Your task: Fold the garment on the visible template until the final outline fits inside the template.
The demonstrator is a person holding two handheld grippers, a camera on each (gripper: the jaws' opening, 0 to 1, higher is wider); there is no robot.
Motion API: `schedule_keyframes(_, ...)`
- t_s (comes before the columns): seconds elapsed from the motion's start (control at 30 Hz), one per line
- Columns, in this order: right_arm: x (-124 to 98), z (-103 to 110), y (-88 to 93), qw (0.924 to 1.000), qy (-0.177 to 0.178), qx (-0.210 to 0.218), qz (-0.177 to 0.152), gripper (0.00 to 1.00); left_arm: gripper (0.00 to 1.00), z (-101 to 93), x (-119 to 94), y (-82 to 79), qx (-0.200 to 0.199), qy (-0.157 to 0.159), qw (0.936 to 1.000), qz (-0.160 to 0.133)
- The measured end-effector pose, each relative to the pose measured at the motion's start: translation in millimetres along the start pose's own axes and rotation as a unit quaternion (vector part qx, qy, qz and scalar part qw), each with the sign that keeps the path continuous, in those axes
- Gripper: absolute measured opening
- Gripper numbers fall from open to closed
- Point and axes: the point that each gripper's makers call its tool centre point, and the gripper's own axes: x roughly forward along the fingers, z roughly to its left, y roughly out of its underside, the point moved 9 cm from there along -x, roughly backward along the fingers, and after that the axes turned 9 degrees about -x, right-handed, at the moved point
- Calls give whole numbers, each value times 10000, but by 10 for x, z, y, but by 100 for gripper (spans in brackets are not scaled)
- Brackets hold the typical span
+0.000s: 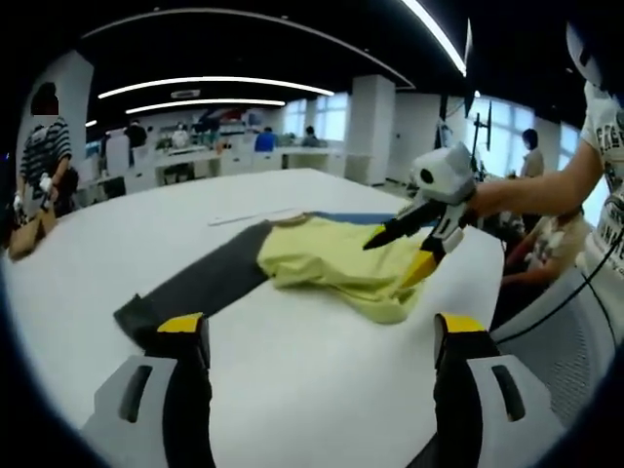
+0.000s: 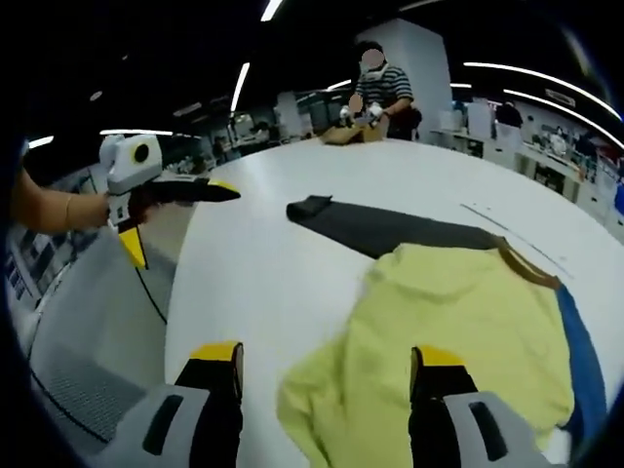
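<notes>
On the white counter (image 1: 292, 390) the yellow garment (image 1: 336, 258) lies crumpled over the dark template (image 1: 210, 278); it looks light, limp and easily bunched, so take it by an edge or hem; your left tool (image 1: 322, 341) and right tool (image 2: 327, 366) both gape wide, holding nothing.

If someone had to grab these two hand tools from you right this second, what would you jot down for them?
Left gripper: open, empty, over bare table short of the dark template.
Right gripper: open, empty, over the near edge of the yellow garment.
The garment lies bunched, partly on the template's far end; a blue piece shows beside it.
Done: no neat fold yet.
Left: flatten it, fold it, and fit its outline inside the template.
</notes>
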Motion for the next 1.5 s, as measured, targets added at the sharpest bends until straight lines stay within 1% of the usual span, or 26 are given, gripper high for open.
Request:
schedule_keyframes(0.2,191,61,12,9997,-44,-189,124,59,90,-89,-16,28,-14,15,10000,28)
schedule_keyframes(0.27,248,56,21,9996,8,-220,163,57,89,-107,-20,39,-12,11,10000,48)
schedule_keyframes(0.4,339,34,71,9988,140,-301,351,53,89,-132,-38,54,-31,20,10000,51)
schedule_keyframes(0.47,368,13,95,9983,284,-223,465,51,88,-137,-47,60,-42,20,10000,40)
schedule_keyframes(0.63,428,-23,127,9974,439,-146,552,48,87,-147,-58,88,-68,15,10000,69)
schedule_keyframes(0.77,478,-70,172,9964,521,-78,666,45,86,-159,-47,97,-122,24,9999,22)
schedule_keyframes(0.8,478,-79,167,9963,554,-126,639,43,86,-163,-44,99,-137,21,9999,13)
schedule_keyframes(0.9,478,-86,177,9944,639,-371,750,39,85,-177,-31,113,-193,30,9998,-23)
schedule_keyframes(0.97,474,-78,178,9938,672,-455,754,37,85,-178,-27,127,-204,26,9998,-9)
schedule_keyframes(1.03,457,-63,172,9938,705,-422,751,35,85,-175,-25,136,-196,21,9998,18)
schedule_keyframes(1.17,445,-85,169,9934,762,-397,759,26,83,-178,-20,138,-175,25,9998,38)
schedule_keyframes(1.3,409,-126,169,9923,867,-373,802,14,82,-183,-10,140,-142,57,9999,65)
schedule_keyframes(1.4,389,-152,153,9926,865,-320,793,8,80,-176,14,137,-108,61,9999,104)
schedule_keyframes(1.5,364,-170,124,9932,801,-303,791,6,80,-179,34,123,-81,85,9999,94)
